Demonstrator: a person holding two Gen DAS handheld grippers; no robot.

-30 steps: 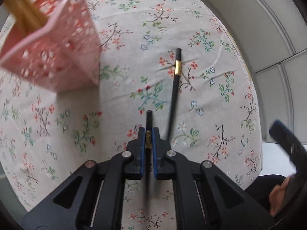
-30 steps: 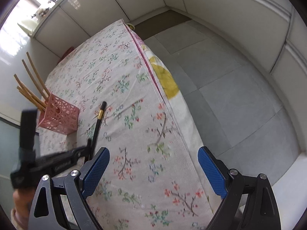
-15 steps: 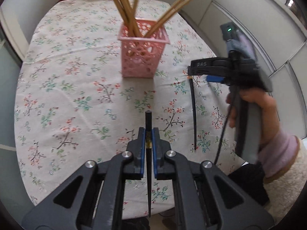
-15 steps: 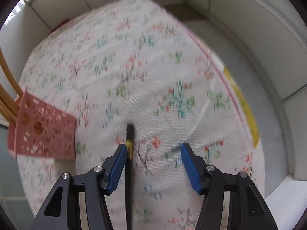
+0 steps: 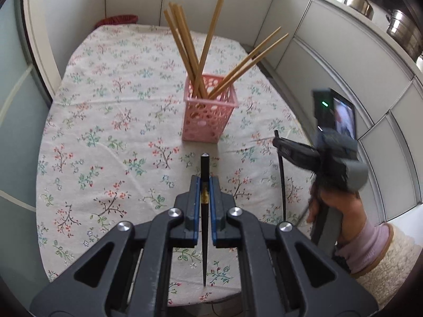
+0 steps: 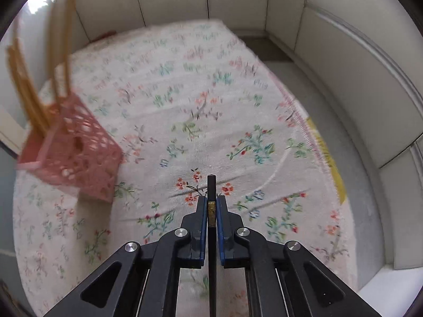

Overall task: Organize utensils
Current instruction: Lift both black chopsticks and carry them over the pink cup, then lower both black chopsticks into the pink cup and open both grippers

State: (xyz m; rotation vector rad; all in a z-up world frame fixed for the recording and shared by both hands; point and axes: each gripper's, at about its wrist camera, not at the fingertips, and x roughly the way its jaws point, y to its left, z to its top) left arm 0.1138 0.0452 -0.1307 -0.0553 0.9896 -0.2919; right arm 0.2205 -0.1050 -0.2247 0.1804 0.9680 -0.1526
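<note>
A pink perforated basket (image 5: 208, 116) stands on the floral tablecloth (image 5: 105, 132) and holds several wooden chopsticks (image 5: 190, 52). My left gripper (image 5: 204, 182) is shut on a black chopstick (image 5: 204, 219) with a gold band, lifted above the cloth in front of the basket. My right gripper (image 6: 211, 200) is shut on a second black chopstick (image 6: 211, 185) with a gold band, with the basket (image 6: 76, 158) to its left. The right gripper (image 5: 285, 145) also shows in the left wrist view, its chopstick (image 5: 282, 185) hanging down.
The table's right edge (image 6: 312, 137) drops to a grey floor by white cabinets. Metal pots (image 5: 359, 0) stand on the counter at the far right. A red item (image 5: 116, 21) lies beyond the table's far end.
My right gripper has closed on the second black chopstick and lifted it off the cloth. My left gripper has tilted up with its chopstick, and the basket now stands ahead of it.
</note>
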